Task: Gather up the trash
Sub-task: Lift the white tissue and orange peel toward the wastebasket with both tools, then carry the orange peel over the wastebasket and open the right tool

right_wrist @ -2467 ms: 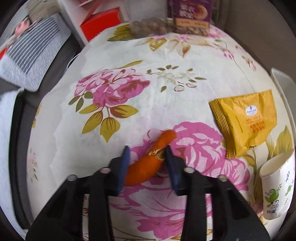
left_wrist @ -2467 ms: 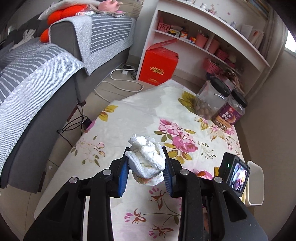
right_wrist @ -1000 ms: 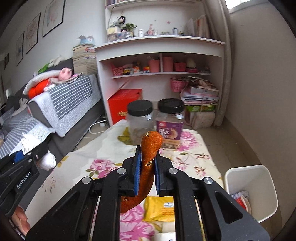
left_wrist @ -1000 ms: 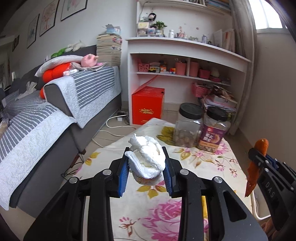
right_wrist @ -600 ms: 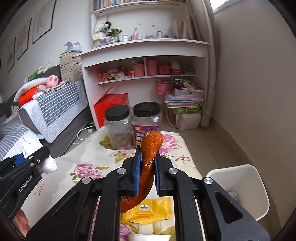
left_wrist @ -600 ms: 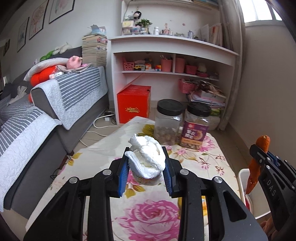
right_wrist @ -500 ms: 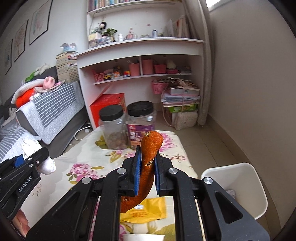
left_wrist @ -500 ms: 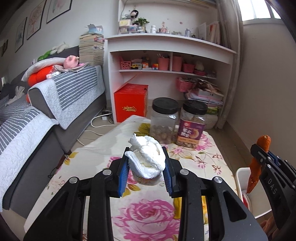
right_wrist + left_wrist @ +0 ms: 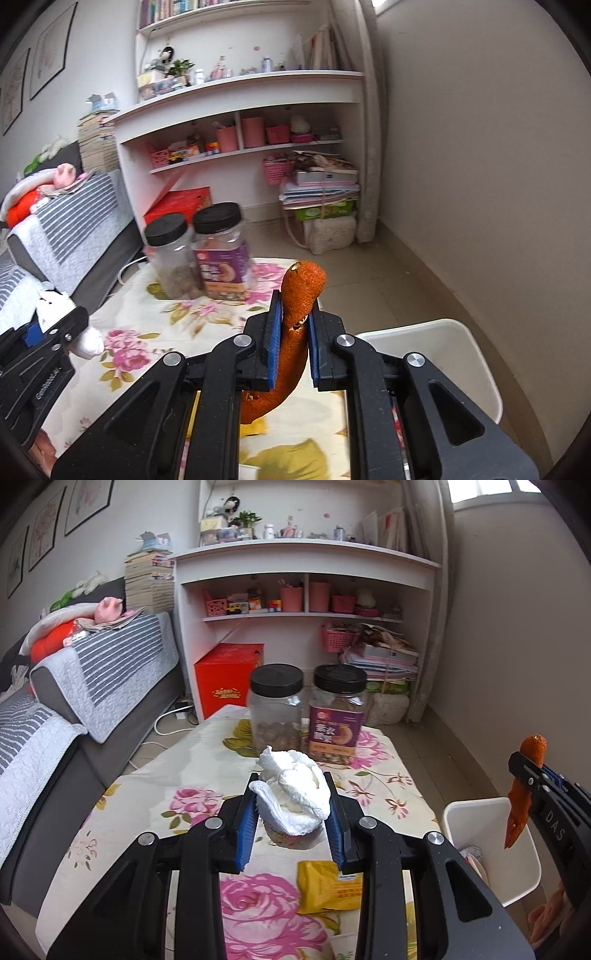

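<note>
Above the floral table (image 9: 192, 760), the left gripper (image 9: 291, 827) clamps a soft, light wad of tissue (image 9: 291, 794) at its middle; the right gripper (image 9: 291, 350), nearer the white bin (image 9: 443, 354), pinches a limp orange peel (image 9: 299, 295) mid-length; both likely crush easily

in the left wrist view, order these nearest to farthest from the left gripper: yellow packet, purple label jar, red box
1. Yellow packet: on the table just below the left gripper, slightly right.
2. Purple label jar: at the table's far end, right of the clear jar.
3. Red box: on the floor beyond the table, by the shelf.
</note>
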The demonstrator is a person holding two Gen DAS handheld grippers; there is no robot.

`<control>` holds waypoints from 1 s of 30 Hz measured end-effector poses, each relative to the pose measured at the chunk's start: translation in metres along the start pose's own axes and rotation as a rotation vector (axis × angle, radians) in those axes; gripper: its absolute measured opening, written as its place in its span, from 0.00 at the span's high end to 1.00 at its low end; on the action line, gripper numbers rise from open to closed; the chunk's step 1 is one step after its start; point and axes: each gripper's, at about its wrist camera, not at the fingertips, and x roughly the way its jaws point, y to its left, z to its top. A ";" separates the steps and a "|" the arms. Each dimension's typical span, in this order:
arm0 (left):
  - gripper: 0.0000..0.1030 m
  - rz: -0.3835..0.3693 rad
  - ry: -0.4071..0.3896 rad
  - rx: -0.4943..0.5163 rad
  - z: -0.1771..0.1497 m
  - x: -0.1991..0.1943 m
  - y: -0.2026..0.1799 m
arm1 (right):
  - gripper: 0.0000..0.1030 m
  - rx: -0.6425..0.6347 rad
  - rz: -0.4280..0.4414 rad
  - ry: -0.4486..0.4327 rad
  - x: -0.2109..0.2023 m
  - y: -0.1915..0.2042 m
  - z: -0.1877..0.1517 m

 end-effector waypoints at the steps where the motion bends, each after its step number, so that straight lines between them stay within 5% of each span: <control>1: 0.68 -0.003 0.001 0.004 0.000 0.000 -0.004 | 0.89 0.004 -0.013 0.004 0.001 -0.007 0.000; 18: 0.68 -0.105 0.015 0.121 -0.009 0.009 -0.103 | 0.87 0.036 -0.258 0.138 0.039 -0.114 -0.013; 19: 0.68 -0.111 0.015 0.122 -0.009 0.009 -0.108 | 0.81 0.035 -0.268 0.147 0.040 -0.119 -0.013; 20: 0.68 -0.123 0.018 0.122 -0.008 0.011 -0.116 | 0.58 0.035 -0.276 0.154 0.039 -0.123 -0.014; 22: 0.68 -0.141 0.021 0.128 -0.008 0.012 -0.131 | 0.40 0.059 -0.315 0.138 0.030 -0.136 -0.015; 30: 0.68 -0.214 0.054 0.169 -0.014 0.022 -0.194 | 0.40 0.126 -0.375 0.138 0.003 -0.183 -0.021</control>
